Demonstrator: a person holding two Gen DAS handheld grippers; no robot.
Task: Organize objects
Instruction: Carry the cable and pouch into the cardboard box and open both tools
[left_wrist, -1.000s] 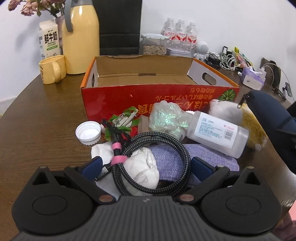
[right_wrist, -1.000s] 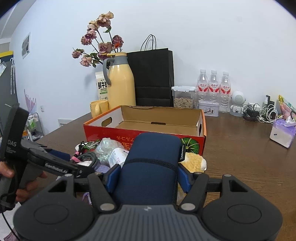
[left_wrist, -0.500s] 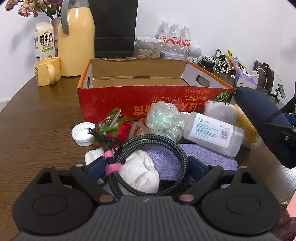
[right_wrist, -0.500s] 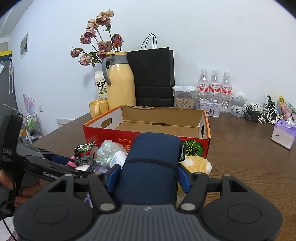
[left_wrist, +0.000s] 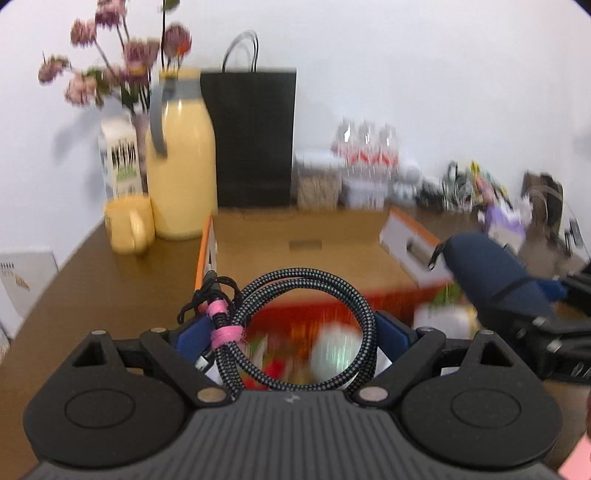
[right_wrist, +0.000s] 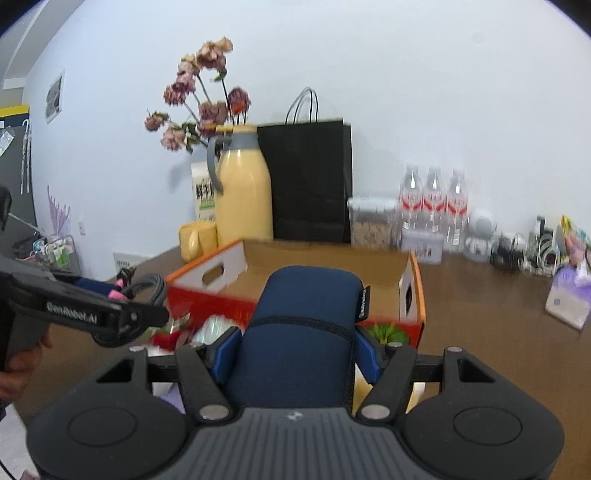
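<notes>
The left gripper (left_wrist: 291, 332) has its blue pads pressed in on a coiled braided cable (left_wrist: 306, 328), bound with a pink tie (left_wrist: 224, 332), and carries it in the air just short of the near red wall of the open cardboard box (left_wrist: 295, 254); the right gripper (right_wrist: 293, 354) is clamped on the sides of a navy zip pouch (right_wrist: 304, 332), likewise lifted and pointing at the same box. The step in hand looks like carrying both things over the front wall and setting them on the box floor. To do it well, I would lift each load clear of the rim before going forward, since the coil hangs below the fingers and could snag on the cardboard edge, and release only once it is low inside so the coil does not spring out. The box floor appears bare, so there is room; the cable suits the left half and the pouch the right, which keeps the two grippers from crossing. They sit close now, the pouch (left_wrist: 491, 273) just beside the left one's right finger. Loose clutter lies blurred on the table (left_wrist: 92, 280) below; the yellow mug (left_wrist: 129, 229) and yellow thermos jug (left_wrist: 183, 166) stand beyond the box's left corner, clear of the path
</notes>
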